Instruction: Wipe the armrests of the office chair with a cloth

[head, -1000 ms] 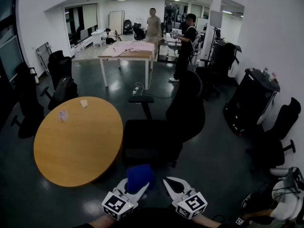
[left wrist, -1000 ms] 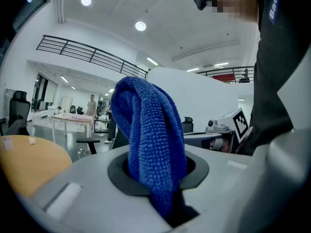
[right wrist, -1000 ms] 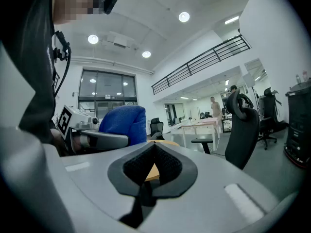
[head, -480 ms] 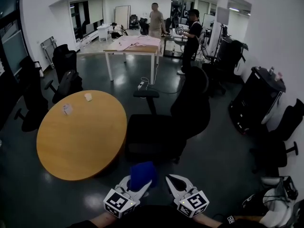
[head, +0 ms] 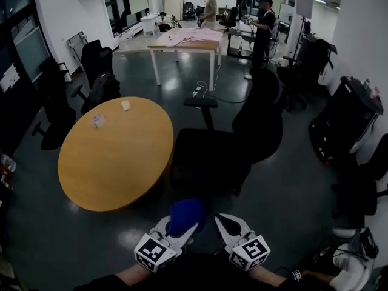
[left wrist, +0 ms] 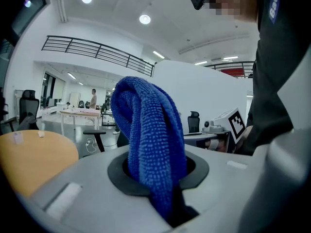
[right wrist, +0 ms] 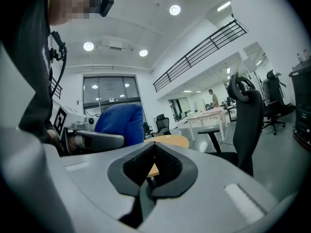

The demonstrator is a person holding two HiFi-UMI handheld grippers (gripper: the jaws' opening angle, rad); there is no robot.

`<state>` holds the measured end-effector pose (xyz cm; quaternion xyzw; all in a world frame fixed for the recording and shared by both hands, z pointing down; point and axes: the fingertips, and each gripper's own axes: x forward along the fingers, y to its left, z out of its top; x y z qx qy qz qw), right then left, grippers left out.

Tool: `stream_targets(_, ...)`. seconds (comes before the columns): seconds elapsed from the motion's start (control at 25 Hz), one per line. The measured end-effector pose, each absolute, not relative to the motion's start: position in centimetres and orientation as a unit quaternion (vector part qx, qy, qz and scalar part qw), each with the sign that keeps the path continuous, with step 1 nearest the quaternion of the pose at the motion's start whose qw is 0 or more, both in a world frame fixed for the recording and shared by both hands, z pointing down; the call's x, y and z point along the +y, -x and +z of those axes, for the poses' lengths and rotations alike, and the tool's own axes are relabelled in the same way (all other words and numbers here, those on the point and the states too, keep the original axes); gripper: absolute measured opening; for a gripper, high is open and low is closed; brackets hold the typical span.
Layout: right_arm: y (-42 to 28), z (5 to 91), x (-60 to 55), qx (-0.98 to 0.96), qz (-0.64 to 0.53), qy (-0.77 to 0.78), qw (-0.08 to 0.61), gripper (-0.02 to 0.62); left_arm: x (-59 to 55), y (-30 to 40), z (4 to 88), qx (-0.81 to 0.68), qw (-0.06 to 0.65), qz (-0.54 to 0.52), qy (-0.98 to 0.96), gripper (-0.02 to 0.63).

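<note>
While betw. L gripper (head: 179, 228) jaws, cloth (left wrist: 146, 130) upright.

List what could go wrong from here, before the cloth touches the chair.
1. The blue cloth sits bunched in the left gripper, with most of it loose above the jaws; dragging it along an armrest might pull it free.
2. The office chair stands close beside the round table, so reaching its far armrest could be cramped.
3. The right gripper is shut and empty, so nothing steadies the chair; it may swivel under pressure.
</note>
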<state>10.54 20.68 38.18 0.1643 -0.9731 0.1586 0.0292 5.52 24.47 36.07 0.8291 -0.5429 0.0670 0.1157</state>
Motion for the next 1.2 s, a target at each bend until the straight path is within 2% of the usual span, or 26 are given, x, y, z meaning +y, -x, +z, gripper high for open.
stream_targets(0.72,-16.0,39.5,17.2,-0.972,0.185,-0.146,0.015,0.005,22.2,-9.0,36.6,-0.587,0.114,0.08,-0.798,0.104)
stream_targets(1.0,-14.7,40.3,14.8,-0.97,0.179,-0.164,0.029,0.005,19.3,-5.5,37.6,-0.592,0.125,0.057,-0.794,0.104)
stream_targets(1.2,-11.4,40.8,11.2,-0.965,0.173,-0.195,0.04,0.005,15.3,-0.3,38.0,-0.592,0.125,0.062,-0.794,0.104)
